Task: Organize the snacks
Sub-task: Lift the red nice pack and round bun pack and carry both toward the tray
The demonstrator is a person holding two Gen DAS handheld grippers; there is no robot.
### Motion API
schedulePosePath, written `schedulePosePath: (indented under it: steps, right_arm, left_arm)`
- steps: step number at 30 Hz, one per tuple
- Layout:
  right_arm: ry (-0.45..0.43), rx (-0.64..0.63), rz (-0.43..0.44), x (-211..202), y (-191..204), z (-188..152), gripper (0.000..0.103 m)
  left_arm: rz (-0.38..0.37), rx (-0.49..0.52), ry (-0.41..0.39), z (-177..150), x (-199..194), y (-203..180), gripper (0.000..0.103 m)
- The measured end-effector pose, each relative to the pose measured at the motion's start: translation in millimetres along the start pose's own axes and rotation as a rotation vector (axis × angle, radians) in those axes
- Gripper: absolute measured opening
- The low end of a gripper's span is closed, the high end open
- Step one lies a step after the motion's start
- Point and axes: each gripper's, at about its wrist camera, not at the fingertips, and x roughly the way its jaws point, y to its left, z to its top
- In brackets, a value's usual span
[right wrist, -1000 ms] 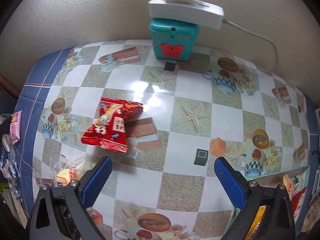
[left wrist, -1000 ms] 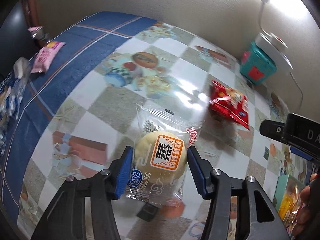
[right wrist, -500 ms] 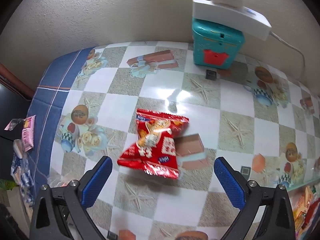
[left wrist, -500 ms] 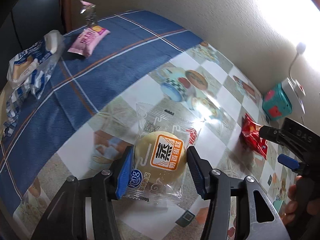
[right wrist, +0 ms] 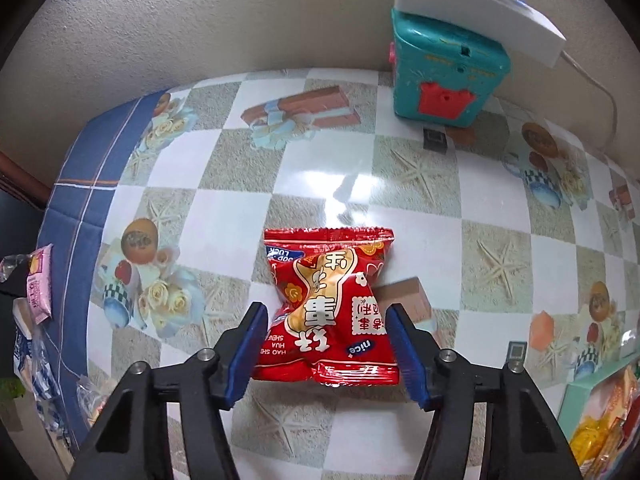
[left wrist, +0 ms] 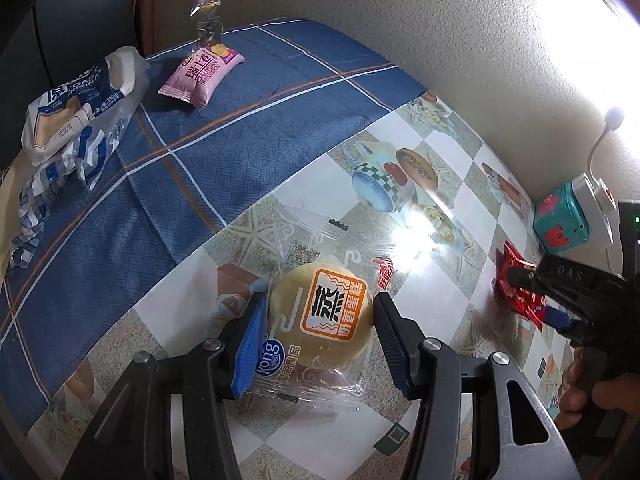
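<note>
A round yellow steamed cake (left wrist: 332, 316) in a clear wrapper is held off the chequered tablecloth (left wrist: 400, 152), with my left gripper (left wrist: 318, 308) shut on its two sides. A red snack packet (right wrist: 328, 280) lies on the cloth between the blue pads of my right gripper (right wrist: 326, 316). Its jaws are closing and the pads press the packet's narrow waist. In the left wrist view the right gripper (left wrist: 532, 296) stands over that red packet (left wrist: 512, 276), a hand behind it.
On the blue cloth at the far left lie a pink packet (left wrist: 200, 76) and a toast bread bag (left wrist: 76, 100). A teal toy box (right wrist: 444, 68) with a white power strip (right wrist: 472, 4) stands by the wall. A snack-filled box (right wrist: 600, 420) sits lower right.
My left gripper carried the cake sideways toward the blue cloth and rolled. My right gripper came down over the red packet and its jaws closed from wide apart onto it.
</note>
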Motion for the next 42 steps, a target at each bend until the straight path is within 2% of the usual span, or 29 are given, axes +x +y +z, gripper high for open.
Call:
schedulePosePath:
  steps: [7, 16, 22, 26, 32, 37, 42]
  right_arm:
    - [0.021, -0.020, 0.011, -5.6, -8.0, -21.0, 0.062]
    - [0.039, -0.037, 0.028, -23.6, -36.7, -84.5, 0.060]
    - [0.036, -0.071, -0.024, -36.7, -54.8, -128.3, 0.060]
    - [0.049, -0.074, -0.038, -39.8, -66.8, -155.2, 0.056]
    - [0.028, -0.038, 0.007, -57.1, -89.4, -190.4, 0.053]
    - [-0.039, -0.010, 0.046, -91.0, -104.5, -208.8, 0.052]
    - [-0.105, 0.050, 0.071, -124.7, -127.7, -225.9, 0.051]
  left_arm:
    - [0.010, 0.012, 0.016, -0.6, -2.8, -1.2, 0.056]
    - [0.044, 0.100, 0.039, -8.2, -19.9, -20.2, 0.056]
    - [0.064, 0.169, 0.036, -17.0, -47.0, -40.4, 0.056]
    - [0.083, 0.230, -0.006, -26.2, -77.2, -54.5, 0.056]
    - [0.086, 0.289, -0.027, -46.9, -109.3, -70.9, 0.056]
    - [0.081, 0.315, -0.047, -66.6, -131.9, -85.9, 0.056]
    - [0.011, 0.319, -0.040, -95.2, -146.3, -102.8, 0.056]
